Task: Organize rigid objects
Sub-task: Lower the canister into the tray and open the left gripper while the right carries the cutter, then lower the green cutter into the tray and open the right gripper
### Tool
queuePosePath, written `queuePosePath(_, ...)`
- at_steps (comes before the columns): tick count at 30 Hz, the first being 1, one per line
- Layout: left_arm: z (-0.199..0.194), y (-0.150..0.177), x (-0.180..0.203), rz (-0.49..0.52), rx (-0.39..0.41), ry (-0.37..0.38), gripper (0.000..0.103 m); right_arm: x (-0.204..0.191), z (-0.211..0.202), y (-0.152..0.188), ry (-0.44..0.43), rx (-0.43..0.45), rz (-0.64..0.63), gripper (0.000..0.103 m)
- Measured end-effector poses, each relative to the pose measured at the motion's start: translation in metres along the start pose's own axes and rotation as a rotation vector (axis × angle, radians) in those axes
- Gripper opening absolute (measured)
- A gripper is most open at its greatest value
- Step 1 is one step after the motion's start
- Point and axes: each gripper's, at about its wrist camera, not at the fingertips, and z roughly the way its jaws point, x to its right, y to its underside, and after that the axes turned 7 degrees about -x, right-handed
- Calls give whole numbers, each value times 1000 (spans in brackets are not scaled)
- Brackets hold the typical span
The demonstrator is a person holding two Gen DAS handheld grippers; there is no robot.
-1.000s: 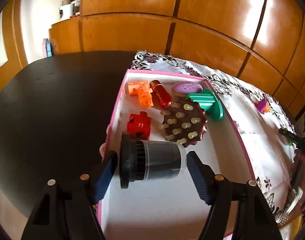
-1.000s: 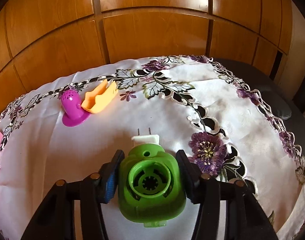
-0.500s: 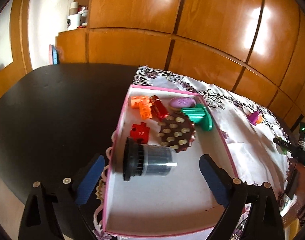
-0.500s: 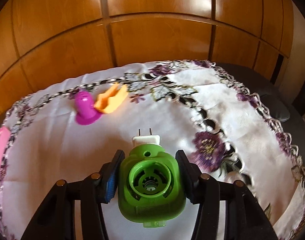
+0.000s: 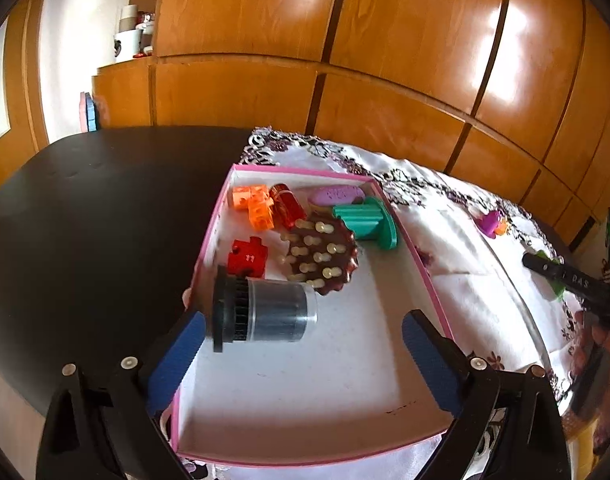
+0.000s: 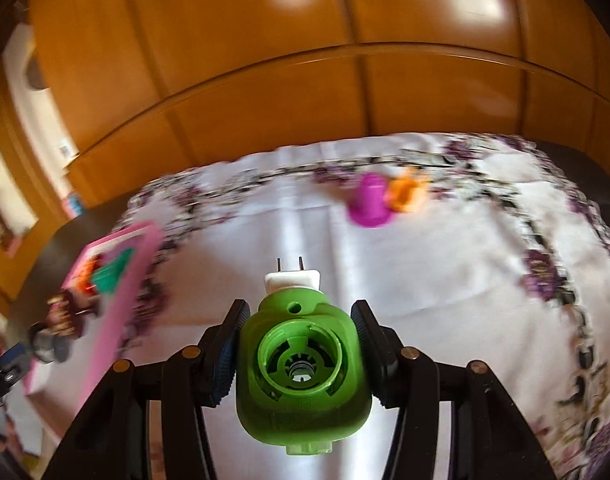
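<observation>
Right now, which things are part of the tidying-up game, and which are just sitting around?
Part of the tidying:
pink box
black-capped jar lying in it
green plug-in device, gripped by the right gripper
purple toy and orange toy on the cloth
left gripper, open

Just sitting around:
flowered tablecloth
wooden cabinets
dark table

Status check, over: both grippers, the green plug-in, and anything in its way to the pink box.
Left gripper open over pink box, black-capped jar lying inside. Right gripper shut on green plug-in, above the tablecloth. Nothing visible blocking the way to the box.
</observation>
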Motion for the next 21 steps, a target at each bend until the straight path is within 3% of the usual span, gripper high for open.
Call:
queuePosePath(7,-8,-2,-17,-42,28,-26,100,-89,-1,4,-125,-35,-152,53)
queuePosePath(15,-11,0,-29,-75,31,-27,100,-154,17,14,-174,-83,-259,53)
queuePosePath(21,-15,-1,-38,-100,43,-39,100,-180,36,20,-144,-122,-303,53)
